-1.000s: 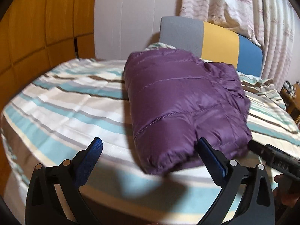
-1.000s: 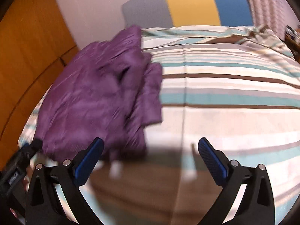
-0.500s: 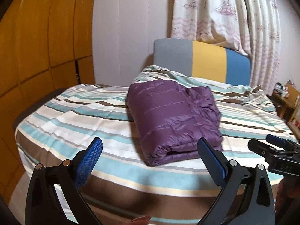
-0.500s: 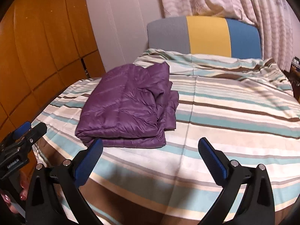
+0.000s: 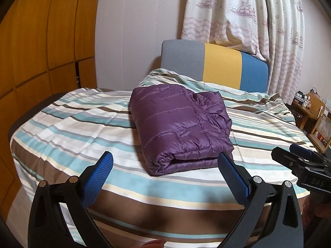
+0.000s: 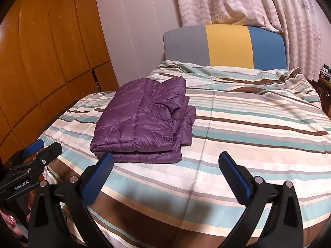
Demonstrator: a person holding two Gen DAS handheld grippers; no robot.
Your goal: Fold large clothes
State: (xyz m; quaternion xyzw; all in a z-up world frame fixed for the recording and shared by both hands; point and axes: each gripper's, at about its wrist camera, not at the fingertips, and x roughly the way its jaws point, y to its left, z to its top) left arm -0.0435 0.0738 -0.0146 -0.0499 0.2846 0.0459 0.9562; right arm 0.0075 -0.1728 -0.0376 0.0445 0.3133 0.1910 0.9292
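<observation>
A purple quilted puffer jacket (image 5: 180,126) lies folded into a thick rectangle on the striped bed (image 5: 68,136); it also shows in the right wrist view (image 6: 142,124). My left gripper (image 5: 165,175) is open and empty, held back from the bed's near edge, apart from the jacket. My right gripper (image 6: 165,175) is open and empty, also off the near edge, to the right of the jacket. The right gripper shows at the right edge of the left wrist view (image 5: 300,163). The left gripper shows at the left edge of the right wrist view (image 6: 31,159).
A grey, yellow and blue headboard (image 5: 215,64) stands at the far end of the bed. Orange wooden wardrobe panels (image 5: 41,41) line the left side. Patterned curtains (image 5: 248,10) hang behind. A small wooden shelf (image 5: 314,113) stands at the right.
Both grippers have pulled back and up from the jacket, which now lies farther off, folded and still. Both stayed open.
</observation>
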